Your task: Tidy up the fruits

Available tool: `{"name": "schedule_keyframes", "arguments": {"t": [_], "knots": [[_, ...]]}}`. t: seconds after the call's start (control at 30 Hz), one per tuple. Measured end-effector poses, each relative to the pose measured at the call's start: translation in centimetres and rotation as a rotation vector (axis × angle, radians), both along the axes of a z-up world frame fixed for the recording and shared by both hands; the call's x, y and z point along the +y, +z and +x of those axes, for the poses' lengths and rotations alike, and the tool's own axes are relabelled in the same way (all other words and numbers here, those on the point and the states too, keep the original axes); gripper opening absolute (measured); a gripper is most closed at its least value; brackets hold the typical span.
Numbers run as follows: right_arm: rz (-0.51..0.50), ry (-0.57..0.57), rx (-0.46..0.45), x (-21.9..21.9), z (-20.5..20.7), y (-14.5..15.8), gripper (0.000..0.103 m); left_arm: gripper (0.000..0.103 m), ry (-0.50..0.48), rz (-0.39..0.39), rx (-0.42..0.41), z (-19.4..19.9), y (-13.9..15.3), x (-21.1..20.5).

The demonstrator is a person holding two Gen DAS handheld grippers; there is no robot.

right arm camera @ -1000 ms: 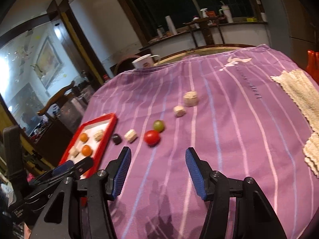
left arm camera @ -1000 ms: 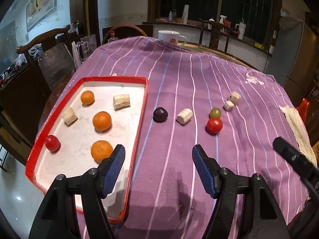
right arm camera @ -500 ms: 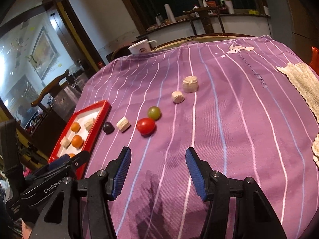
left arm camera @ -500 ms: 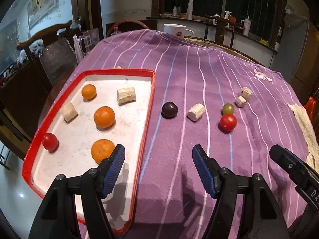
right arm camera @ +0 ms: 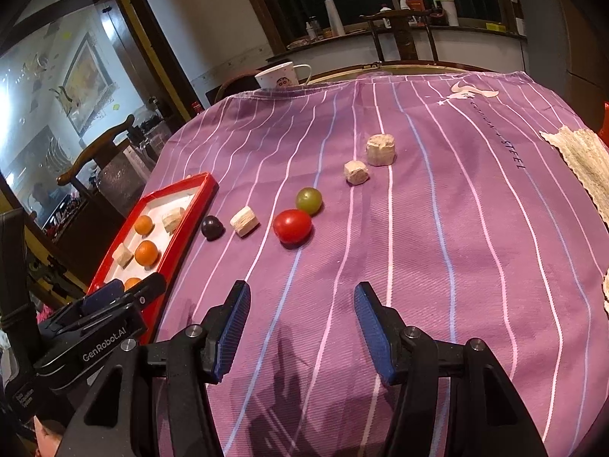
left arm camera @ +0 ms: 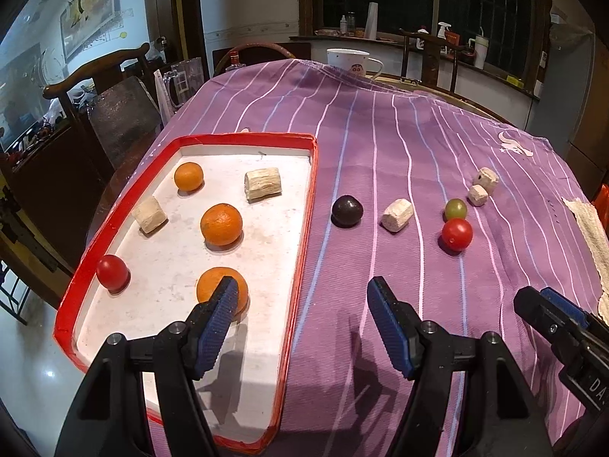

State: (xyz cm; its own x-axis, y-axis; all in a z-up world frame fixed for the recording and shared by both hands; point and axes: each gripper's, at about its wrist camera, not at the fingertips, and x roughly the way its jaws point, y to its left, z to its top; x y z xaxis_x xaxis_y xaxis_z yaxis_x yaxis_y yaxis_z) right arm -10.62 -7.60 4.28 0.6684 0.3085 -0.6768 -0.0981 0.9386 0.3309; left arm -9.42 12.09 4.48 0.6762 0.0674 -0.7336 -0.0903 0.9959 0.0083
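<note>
Left wrist view: the left claw (left arm camera: 300,323) hangs wide apart and empty at the bottom centre, above the purple striped cloth (left arm camera: 380,144) on the bench. Its left fingertip overlaps the nearest orange (left arm camera: 222,289) in the red-rimmed tray (left arm camera: 313,175) at centre left. The tray also holds two more oranges, a small red tomato (left arm camera: 112,272) and two pale cut chunks. Right of the tray, in mid-frame, lie a dark plum (left arm camera: 347,210), a pale chunk (left arm camera: 397,214), a green grape (left arm camera: 455,208) and a red tomato (left arm camera: 456,234).

Right wrist view: the right claw (right arm camera: 300,327), wide apart and empty, sits at the bottom centre. The red tomato (right arm camera: 292,225) lies above it, well apart, the green grape (right arm camera: 308,200) just beyond. The left tool at lower left reads "GenRobot.AI" (right arm camera: 103,345). The cloth's print at upper right is partly legible, ending "STEEL" (right arm camera: 512,152).
</note>
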Motion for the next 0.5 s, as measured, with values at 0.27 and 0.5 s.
{"name": "schedule_keyframes", "arguments": {"t": [0.27,0.5], "knots": [[-0.019,0.015,0.008,0.6,0.2,-0.3,0.062,0.070,0.003,-0.006,0.011,0.3,-0.5,0.4],[-0.062,0.083,0.025,0.9,1.8,0.4,0.062,0.070,0.022,-0.027,0.021,0.6,-1.0,1.4]]}}
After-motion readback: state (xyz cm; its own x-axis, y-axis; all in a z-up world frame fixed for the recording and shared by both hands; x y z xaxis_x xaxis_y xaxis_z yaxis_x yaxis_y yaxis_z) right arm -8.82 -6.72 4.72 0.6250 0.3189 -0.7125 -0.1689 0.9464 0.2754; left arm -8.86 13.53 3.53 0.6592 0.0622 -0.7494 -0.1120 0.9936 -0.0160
